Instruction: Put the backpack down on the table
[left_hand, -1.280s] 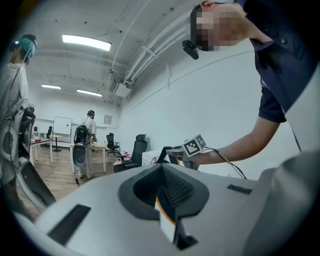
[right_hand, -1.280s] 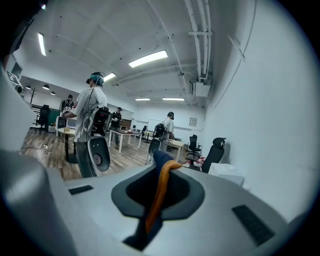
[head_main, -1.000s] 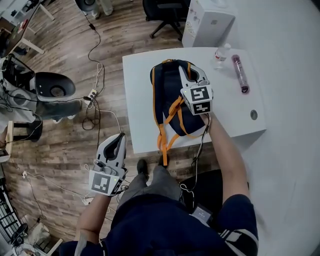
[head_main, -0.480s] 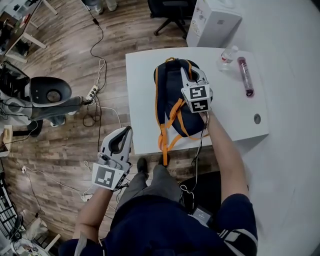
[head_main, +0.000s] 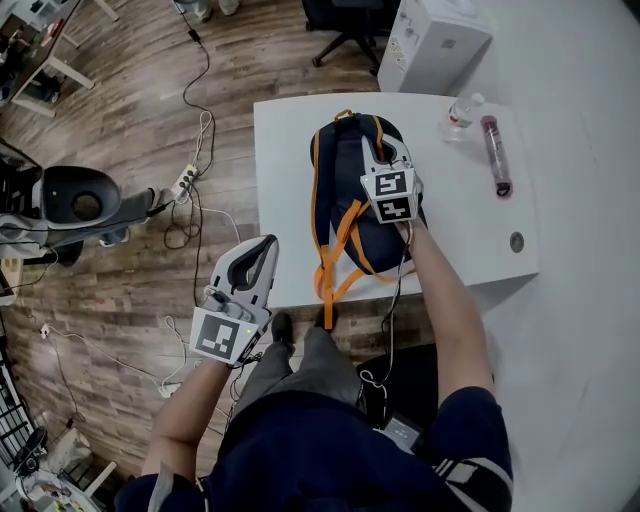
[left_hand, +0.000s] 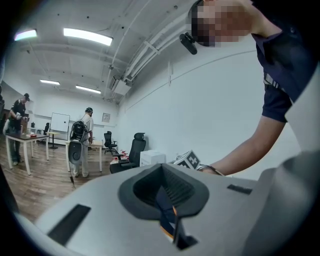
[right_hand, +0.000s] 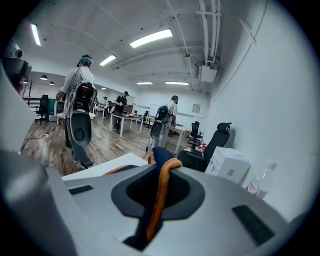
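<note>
Each hand carries a pale grey plastic tool with a dark-lined opening between its fingers. The left gripper (head_main: 266, 250) and the right gripper (head_main: 386, 150) each bear a white cube (head_main: 391, 196) printed with black square markers. A thin black cable (head_main: 398, 285) hangs off the right one. The person wears a navy short-sleeved shirt (head_main: 330, 450) with white-striped sleeve trim, grey trousers (head_main: 300, 365) and dark shoes (head_main: 284, 328).

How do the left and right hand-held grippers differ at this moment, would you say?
The right hand-held gripper is shut on a strap of the backpack; the left hand-held gripper holds nothing. The right is over the table; the left is beside it, over the floor. Both have their jaws together.
</note>
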